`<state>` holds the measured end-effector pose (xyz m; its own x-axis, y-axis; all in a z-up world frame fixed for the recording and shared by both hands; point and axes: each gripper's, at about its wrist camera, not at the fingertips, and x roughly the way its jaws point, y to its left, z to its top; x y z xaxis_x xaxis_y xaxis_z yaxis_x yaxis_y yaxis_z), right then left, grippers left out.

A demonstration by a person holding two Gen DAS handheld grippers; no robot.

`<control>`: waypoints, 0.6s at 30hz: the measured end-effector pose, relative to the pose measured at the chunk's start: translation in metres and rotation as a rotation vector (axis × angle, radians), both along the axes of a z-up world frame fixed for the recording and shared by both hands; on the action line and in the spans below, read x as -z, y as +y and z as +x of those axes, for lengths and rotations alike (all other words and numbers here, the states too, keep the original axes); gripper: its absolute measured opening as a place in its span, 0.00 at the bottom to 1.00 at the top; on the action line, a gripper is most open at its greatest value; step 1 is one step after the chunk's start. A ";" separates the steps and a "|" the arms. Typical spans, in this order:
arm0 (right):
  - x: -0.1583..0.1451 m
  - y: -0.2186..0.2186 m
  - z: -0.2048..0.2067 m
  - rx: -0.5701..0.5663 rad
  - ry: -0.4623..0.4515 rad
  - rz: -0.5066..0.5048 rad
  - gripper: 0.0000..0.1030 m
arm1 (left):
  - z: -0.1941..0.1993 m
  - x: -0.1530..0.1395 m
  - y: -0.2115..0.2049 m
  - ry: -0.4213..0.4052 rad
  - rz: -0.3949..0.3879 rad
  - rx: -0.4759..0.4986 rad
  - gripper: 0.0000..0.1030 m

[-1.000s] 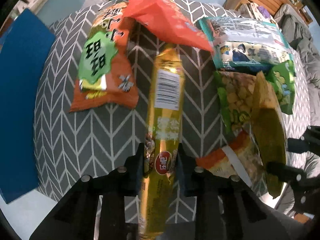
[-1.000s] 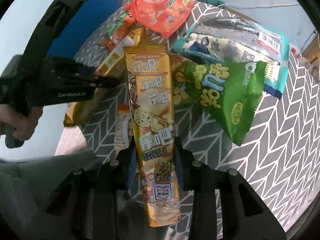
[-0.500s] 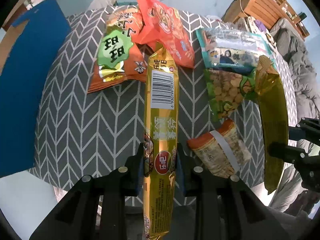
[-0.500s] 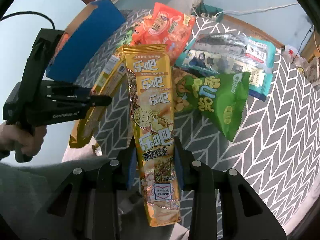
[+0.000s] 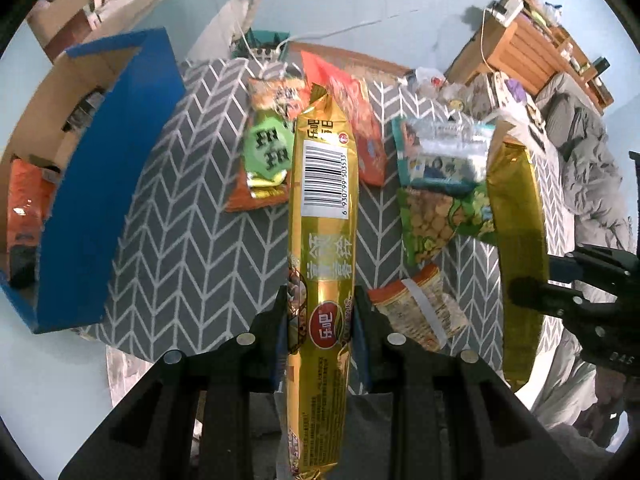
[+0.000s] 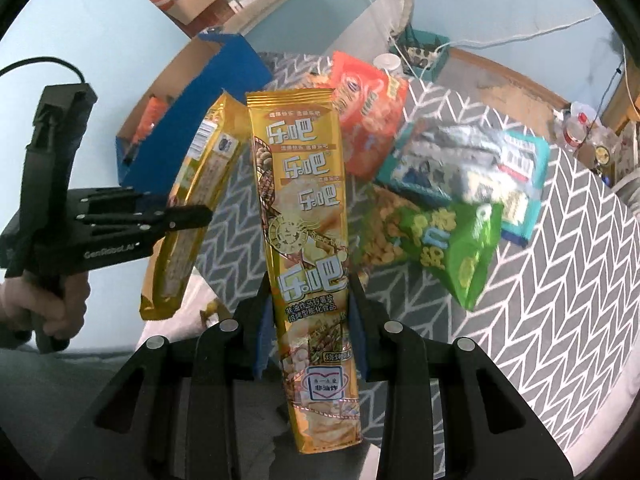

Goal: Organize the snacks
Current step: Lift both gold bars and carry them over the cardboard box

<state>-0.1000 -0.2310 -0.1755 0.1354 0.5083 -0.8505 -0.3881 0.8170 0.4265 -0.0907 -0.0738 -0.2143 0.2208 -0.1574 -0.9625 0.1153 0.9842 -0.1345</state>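
Left gripper (image 5: 320,320): jaws pinching a long gold snack pack (image 5: 322,216), barcode side showing, held clear above the chevron cloth (image 5: 192,240). Right gripper (image 6: 308,312): jaws pinching a second gold snack pack (image 6: 304,208), printed side showing. Farther off, bagged snacks (image 5: 436,216) are lying on the cloth; a blue box (image 5: 104,184) is standing at its edge.

Gold snack pack (image 5: 322,216): glossy metallised film, a matt white paper-like barcode label set on it. Second gold snack pack (image 6: 305,216): the same shiny foil, printed. Left gripper (image 5: 321,322) and right gripper (image 6: 308,316): matt black plastic, bright metal screw heads let in. Cloth cover (image 5: 188,240): woven fabric, matt, grey with a white chevron print. Box (image 5: 92,184): cardboard, blue-faced outside, raw brown inside. Green bag (image 6: 452,240): glossy plastic film.
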 end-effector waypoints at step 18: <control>-0.046 0.072 0.065 -0.052 -0.069 0.073 0.31 | 0.026 -0.066 0.076 -0.100 -0.024 -0.155 0.27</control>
<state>-0.0351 -0.1589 -0.1298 0.1644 0.5766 -0.8003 -0.4593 0.7628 0.4552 -0.0643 0.0023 -0.1487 0.3386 -0.1366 -0.9310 -0.0234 0.9879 -0.1535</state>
